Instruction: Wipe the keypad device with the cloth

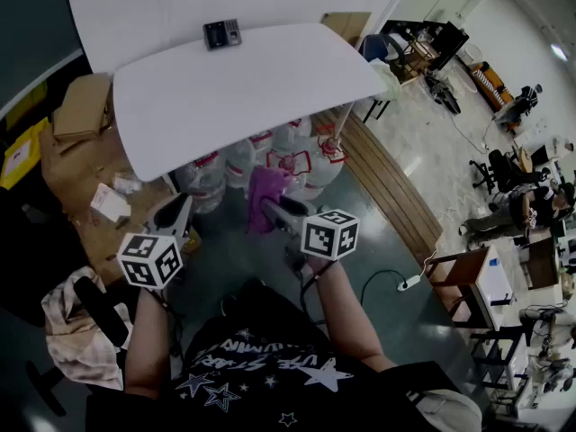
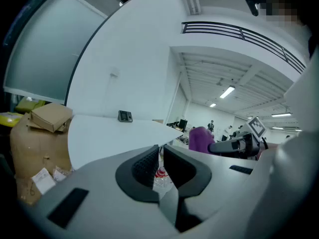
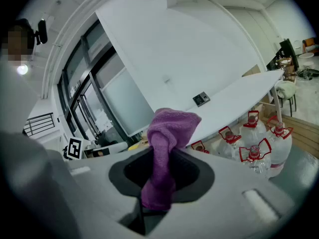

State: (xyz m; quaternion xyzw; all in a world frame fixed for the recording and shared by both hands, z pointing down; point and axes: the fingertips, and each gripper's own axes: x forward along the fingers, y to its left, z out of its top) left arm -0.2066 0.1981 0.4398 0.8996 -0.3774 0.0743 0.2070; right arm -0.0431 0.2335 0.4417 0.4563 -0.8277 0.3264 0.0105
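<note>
While the keypad (image 1: 221, 34) lies at the table's (image 1: 252, 88) far edge, the cloth (image 3: 172, 123) is clamped in the right gripper (image 3: 162, 156), well short of it. The left gripper (image 2: 160, 158) is almost closed on nothing. The approach is judged under way; a long reach across is called for.

Head view steeply down; gripper views low, forward
All three share the distant table (image 1: 243, 88) and keypad device (image 1: 221, 33).
</note>
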